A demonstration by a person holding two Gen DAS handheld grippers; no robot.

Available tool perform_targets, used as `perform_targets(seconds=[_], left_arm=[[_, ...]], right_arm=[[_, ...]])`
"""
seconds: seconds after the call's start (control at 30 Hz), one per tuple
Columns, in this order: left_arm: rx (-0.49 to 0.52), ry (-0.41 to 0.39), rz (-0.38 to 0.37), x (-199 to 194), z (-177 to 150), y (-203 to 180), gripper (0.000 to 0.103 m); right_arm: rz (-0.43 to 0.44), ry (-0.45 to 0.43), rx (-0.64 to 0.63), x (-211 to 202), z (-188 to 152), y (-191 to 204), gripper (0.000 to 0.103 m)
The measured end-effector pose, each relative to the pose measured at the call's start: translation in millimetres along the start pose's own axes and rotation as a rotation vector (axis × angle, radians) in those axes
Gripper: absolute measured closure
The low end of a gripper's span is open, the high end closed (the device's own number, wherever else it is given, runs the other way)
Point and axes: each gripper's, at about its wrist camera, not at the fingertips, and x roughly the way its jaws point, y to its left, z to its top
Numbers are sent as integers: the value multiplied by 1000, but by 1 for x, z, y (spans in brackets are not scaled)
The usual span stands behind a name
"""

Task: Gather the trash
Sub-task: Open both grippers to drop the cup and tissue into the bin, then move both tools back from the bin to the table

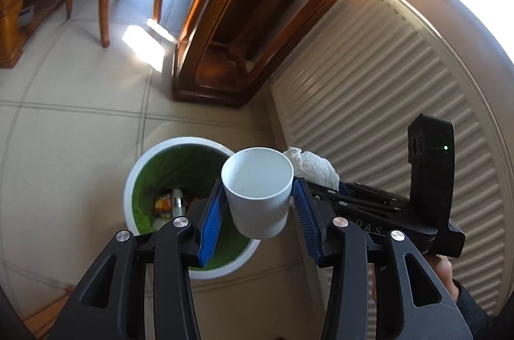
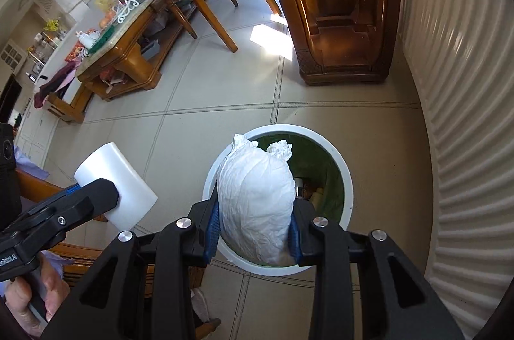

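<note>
The left gripper point(image 1: 258, 205) clamped a smooth white plastic cup point(image 1: 257, 192) upright between its ribbed blue pads point(image 1: 212, 218), holding it above the near rim of a round white bin point(image 1: 135, 176) lined with a green bag. The right gripper point(image 2: 253, 227) squeezed a crumpled, papery white wad point(image 2: 253, 195) between its own blue pads directly over the same bin point(image 2: 348, 179), which stood on pale floor tiles point(image 2: 225, 89) beside a ridged white shutter point(image 2: 465, 115).
</note>
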Motion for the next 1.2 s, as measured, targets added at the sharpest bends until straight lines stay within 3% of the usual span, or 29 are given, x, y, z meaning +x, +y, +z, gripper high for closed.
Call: perform_targets(seconds=[0.13, 0.33, 0.57, 0.73, 0.87, 1.03, 1.2], left_arm=[[13, 9, 24, 7, 7, 4, 45], [0, -47, 15, -25, 16, 0, 35], [-7, -190, -12, -108, 17, -37, 32], [3, -389, 27, -231, 1, -90, 14], [22, -579, 83, -357, -33, -117, 5], [-50, -703, 264, -505, -89, -106, 5], [-170, -817, 494, -639, -174, -67, 5]], right_arm=[[-14, 26, 5, 15, 2, 0, 60], [-7, -15, 19, 13, 6, 5, 26], [-2, -102, 5, -29, 12, 30, 24], [60, -219, -88, -91, 26, 91, 25], [149, -306, -223, -149, 30, 175, 25], [321, -358, -389, -213, 13, 300, 25], [473, -344, -565, -252, -19, 431, 25]])
